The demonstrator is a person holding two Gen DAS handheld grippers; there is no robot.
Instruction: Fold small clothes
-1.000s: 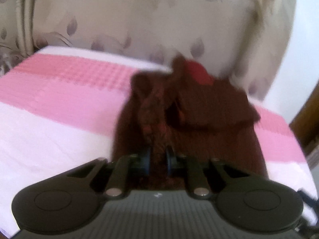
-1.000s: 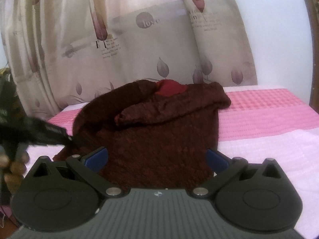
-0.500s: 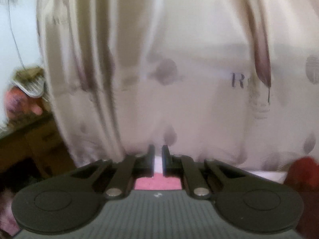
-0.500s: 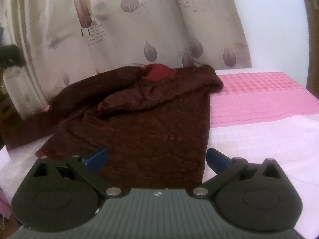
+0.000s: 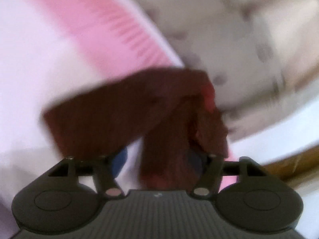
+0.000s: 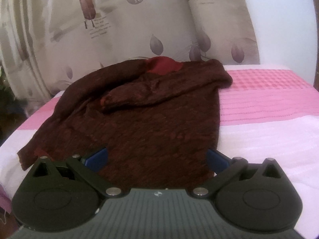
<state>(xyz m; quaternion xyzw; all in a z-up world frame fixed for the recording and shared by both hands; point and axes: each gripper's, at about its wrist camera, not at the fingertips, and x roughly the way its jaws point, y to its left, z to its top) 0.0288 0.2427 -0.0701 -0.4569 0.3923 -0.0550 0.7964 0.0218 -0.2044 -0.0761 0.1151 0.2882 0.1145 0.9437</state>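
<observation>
1. Sweater (image 6: 151, 119): dark maroon knit with a red collar patch at its far end. It lies flat on the pink-and-white blanket (image 6: 269, 107), straight ahead of your right gripper (image 6: 156, 158).

2. One sleeve (image 6: 159, 91) is folded across the chest, cuff toward the gripper's left side. The other sleeve trails down the sweater's left edge toward the near left corner.

3. Your right gripper is spread wide, with nothing pinched. Its blue pads (image 6: 97, 157) stand on either side of the sweater's near hem. Whether they touch the cloth cannot be told from this angle.

4. Left wrist view is heavily blurred and tilted. The blanket's pink band (image 5: 111, 27) runs diagonally above and to the left of your left gripper (image 5: 157, 160).

5. Your left gripper's jaws are opening. A strip of the maroon knit (image 5: 167, 155) lies between them, close against the right-hand pad. The left-hand pad (image 5: 119, 161) is clear of the cloth, with pale blanket showing between pad and knit. Nothing is clamped.

6. A broader flap of the sweater (image 5: 111, 115) stretches ahead and to the left of the left gripper. Red lining (image 5: 209, 97) shows ahead of the right-hand finger.

7. Background: a beige curtain (image 6: 139, 29) with leaf prints hangs beyond the far end of the sweater.
</observation>
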